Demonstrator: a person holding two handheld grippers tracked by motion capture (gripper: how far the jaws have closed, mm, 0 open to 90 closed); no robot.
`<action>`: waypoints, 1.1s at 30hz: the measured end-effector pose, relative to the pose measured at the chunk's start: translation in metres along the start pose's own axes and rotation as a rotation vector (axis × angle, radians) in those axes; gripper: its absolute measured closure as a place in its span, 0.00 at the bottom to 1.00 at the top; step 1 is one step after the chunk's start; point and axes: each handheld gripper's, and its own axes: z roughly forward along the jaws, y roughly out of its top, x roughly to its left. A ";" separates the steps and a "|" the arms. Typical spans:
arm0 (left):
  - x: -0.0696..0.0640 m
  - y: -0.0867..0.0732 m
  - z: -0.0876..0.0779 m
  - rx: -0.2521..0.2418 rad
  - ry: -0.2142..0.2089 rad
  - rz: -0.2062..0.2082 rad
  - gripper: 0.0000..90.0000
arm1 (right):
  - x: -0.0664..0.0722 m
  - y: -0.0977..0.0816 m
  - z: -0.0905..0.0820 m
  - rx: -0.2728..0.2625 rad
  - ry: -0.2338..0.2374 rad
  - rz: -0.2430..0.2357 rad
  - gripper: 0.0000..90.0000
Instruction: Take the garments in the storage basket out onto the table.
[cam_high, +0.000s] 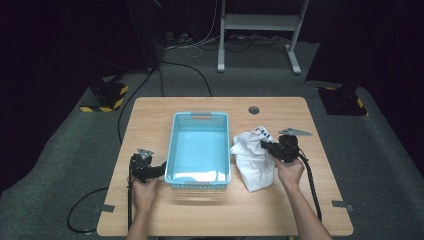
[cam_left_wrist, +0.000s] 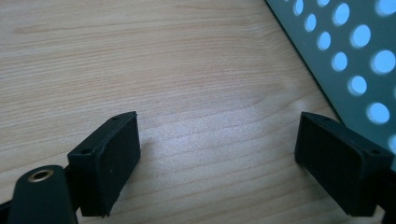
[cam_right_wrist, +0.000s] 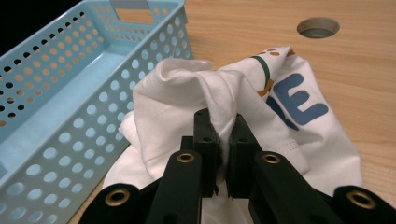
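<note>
Right gripper (cam_right_wrist: 223, 140) is clamped tight on a fold of the crumpled white shirt (cam_right_wrist: 187, 102), blue lettering showing, heaped on the table (cam_high: 280, 210) just right of the blue basket (cam_high: 172, 145), while the left gripper (cam_left_wrist: 219, 158) rests, jaws wide apart.

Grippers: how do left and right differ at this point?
The left gripper is open over bare table beside the basket; the right gripper is shut on a fold of the white shirt. Left holds nothing; right holds cloth. Both have black jaws.
</note>
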 end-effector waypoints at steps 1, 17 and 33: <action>0.000 0.000 0.000 0.000 0.000 0.000 0.16 | 0.000 -0.001 0.002 0.003 0.000 0.000 0.94; 0.000 0.000 0.000 0.000 0.000 0.000 0.16 | 0.006 -0.009 0.011 0.014 -0.069 -0.070 0.52; 0.000 0.000 0.000 0.000 0.000 0.000 0.16 | 0.009 -0.009 0.009 0.007 -0.060 -0.112 0.15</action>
